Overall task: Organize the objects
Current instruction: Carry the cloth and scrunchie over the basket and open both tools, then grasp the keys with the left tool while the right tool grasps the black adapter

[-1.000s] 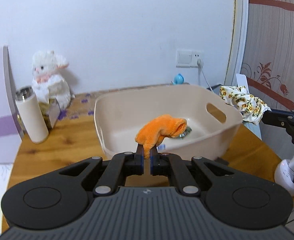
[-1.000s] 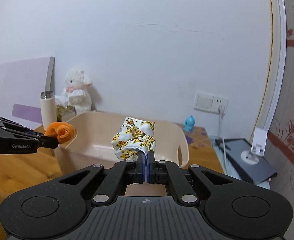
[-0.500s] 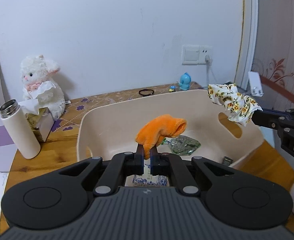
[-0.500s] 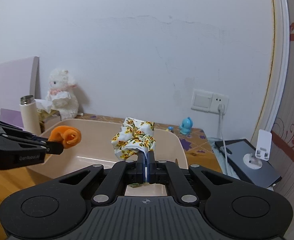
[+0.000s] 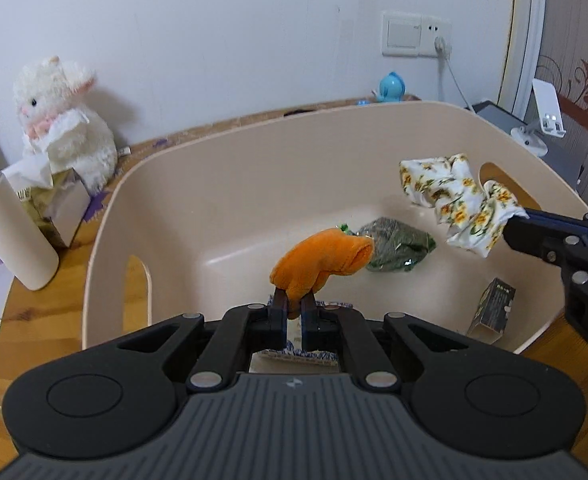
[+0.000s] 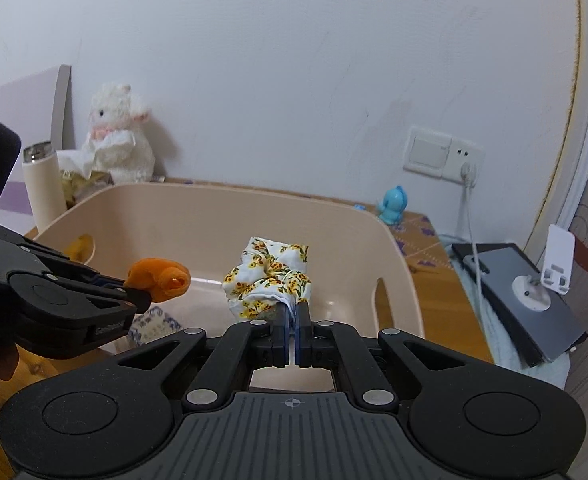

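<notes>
My left gripper point(image 5: 293, 306) is shut on an orange plush cloth point(image 5: 321, 262) and holds it over the beige plastic basin point(image 5: 222, 168). It also shows in the right wrist view point(image 6: 158, 278). My right gripper point(image 6: 292, 312) is shut on a white cloth with yellow flowers point(image 6: 268, 276) and holds it over the basin point(image 6: 198, 204); this cloth shows at the right in the left wrist view point(image 5: 459, 204). In the basin lie a green packet point(image 5: 399, 244), a small dark box point(image 5: 491, 310) and a blue-white pack point(image 6: 154, 324).
The basin stands on a wooden table point(image 5: 26, 308). A white plush sheep point(image 5: 62, 120), a tissue box point(image 5: 54, 204) and a cream flask point(image 5: 10, 232) stand at the left. A blue figurine point(image 6: 391, 204), wall socket with cable point(image 6: 465, 160) and tablet point(image 6: 521, 292) are at the right.
Both grippers have moved forward and lower over the basin, each still holding its cloth. The basin's inside and its contents now show more fully.
</notes>
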Tool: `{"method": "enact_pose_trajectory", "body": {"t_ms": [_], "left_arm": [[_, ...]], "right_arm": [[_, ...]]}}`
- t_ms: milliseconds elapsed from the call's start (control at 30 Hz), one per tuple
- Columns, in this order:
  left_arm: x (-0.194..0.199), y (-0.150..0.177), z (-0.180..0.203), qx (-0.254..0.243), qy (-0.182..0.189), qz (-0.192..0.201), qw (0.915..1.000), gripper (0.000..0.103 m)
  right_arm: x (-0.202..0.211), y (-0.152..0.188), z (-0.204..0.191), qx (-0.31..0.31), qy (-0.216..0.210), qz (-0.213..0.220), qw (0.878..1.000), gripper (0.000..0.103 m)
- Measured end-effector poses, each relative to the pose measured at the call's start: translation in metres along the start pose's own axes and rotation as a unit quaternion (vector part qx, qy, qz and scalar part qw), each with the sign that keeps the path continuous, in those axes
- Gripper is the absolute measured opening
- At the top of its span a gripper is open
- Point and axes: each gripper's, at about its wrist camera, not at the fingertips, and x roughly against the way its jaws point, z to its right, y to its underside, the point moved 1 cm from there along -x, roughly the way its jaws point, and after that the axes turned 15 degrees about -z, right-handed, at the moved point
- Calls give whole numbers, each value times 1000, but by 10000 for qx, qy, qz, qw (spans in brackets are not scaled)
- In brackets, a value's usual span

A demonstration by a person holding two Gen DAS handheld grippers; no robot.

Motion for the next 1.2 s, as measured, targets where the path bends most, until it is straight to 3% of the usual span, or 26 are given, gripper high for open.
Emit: {"method": "enact_pose_trajectory", "body": {"t_ms": [100,133,167,233,333,433,600,733,1200], "left_arm": [[3,1,-2,24,106,19,9999,16],[5,1,-1,23,118,39,9999,31],[9,2,-1,36,111,84,9999,53],[19,4,-2,102,68,281,9995,75],[34,8,-1,141,33,448,9989,76],[46,14,0,147,51,520,9985,78],[62,27,1,210,28,587,9981,81],[75,41,2,315,11,681,9972,90],[85,76,20,109,-120,709,9974,91]], "right_arm": [[3,1,-1,-18,-22,26,10000,26],[6,3,-1,-15,-32,49,10000,30],[10,4,-1,-9,-15,81,10000,33],[18,5,0,5,55,161,9999,48],[33,9,3,-33,117,280,9995,65],[48,17,8,-38,137,324,9994,76],[62,35,13,44,239,296,9993,87],[64,50,17,89,290,169,9994,90],[33,96,23,105,170,-371,9991,92]]}}
